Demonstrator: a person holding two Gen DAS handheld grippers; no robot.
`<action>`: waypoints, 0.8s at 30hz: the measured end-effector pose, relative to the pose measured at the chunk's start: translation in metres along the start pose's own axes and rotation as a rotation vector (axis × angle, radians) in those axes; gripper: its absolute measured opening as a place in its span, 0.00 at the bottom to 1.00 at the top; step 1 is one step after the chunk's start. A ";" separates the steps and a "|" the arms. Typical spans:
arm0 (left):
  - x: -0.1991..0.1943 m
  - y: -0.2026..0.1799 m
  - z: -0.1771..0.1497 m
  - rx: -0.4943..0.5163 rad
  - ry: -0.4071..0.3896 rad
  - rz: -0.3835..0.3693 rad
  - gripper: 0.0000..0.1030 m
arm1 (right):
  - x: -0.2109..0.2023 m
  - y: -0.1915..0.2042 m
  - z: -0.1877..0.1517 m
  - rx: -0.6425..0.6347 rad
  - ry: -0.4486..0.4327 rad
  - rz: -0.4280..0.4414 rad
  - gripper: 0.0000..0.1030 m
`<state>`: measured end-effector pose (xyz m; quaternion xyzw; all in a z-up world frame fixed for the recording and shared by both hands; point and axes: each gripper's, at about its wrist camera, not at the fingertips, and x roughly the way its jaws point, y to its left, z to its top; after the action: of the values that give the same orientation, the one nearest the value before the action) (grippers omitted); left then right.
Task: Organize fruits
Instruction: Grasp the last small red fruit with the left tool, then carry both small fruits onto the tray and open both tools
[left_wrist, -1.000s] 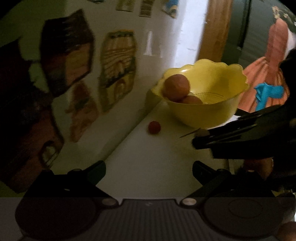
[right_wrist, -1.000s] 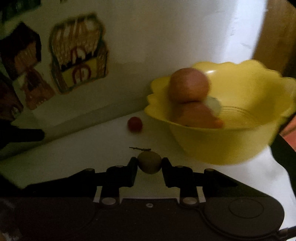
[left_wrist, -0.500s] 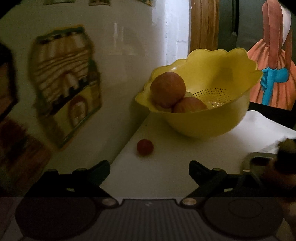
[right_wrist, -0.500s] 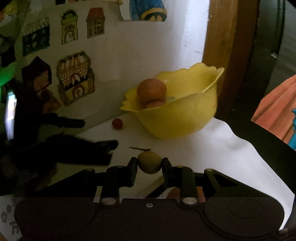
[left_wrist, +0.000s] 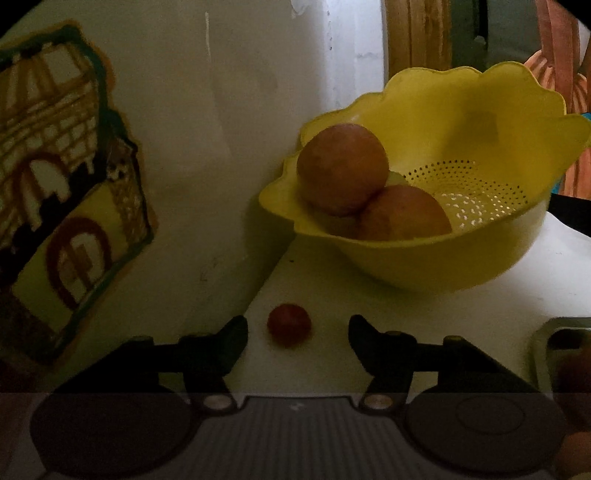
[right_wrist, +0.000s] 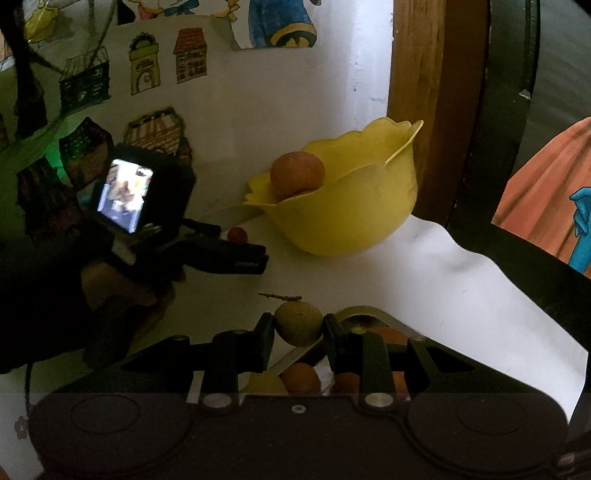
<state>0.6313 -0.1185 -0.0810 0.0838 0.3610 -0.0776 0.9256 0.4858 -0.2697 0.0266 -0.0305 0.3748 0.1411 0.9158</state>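
A yellow colander bowl (left_wrist: 443, 258) (right_wrist: 343, 221) stands on the white table near the wall and holds two orange fruits (left_wrist: 341, 173) (right_wrist: 297, 171). A small red fruit (left_wrist: 289, 324) (right_wrist: 237, 234) lies on the table just ahead of my left gripper (left_wrist: 297, 338), which is open with the fruit between its fingertips but apart from them. My right gripper (right_wrist: 298, 326) is shut on a small yellow-green fruit (right_wrist: 298, 322) with a stem, held above a metal tray (right_wrist: 365, 314) with several orange fruits in it.
The wall on the left carries house stickers (left_wrist: 55, 206). A wooden door frame (right_wrist: 432, 110) and a dark chair back (right_wrist: 509, 110) stand behind the bowl. The metal tray's corner (left_wrist: 554, 332) shows at the right in the left wrist view. The white table (right_wrist: 461, 295) ends at the right.
My left gripper has moved forward to the small red fruit, which now sits between its open fingertips. My right gripper has drawn back and up with the yellow-green fruit, over the tray.
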 end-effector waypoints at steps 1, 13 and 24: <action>0.001 0.000 0.001 0.005 -0.001 0.000 0.59 | 0.000 0.001 0.000 0.000 0.000 0.002 0.30; -0.001 0.000 -0.001 0.020 -0.012 -0.040 0.25 | -0.003 0.006 -0.003 -0.006 -0.007 0.016 0.30; -0.026 -0.008 -0.019 0.042 0.003 -0.093 0.24 | -0.012 0.008 -0.010 -0.003 -0.010 0.011 0.30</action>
<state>0.5988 -0.1206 -0.0778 0.0866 0.3640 -0.1279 0.9185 0.4685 -0.2661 0.0277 -0.0289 0.3701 0.1470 0.9168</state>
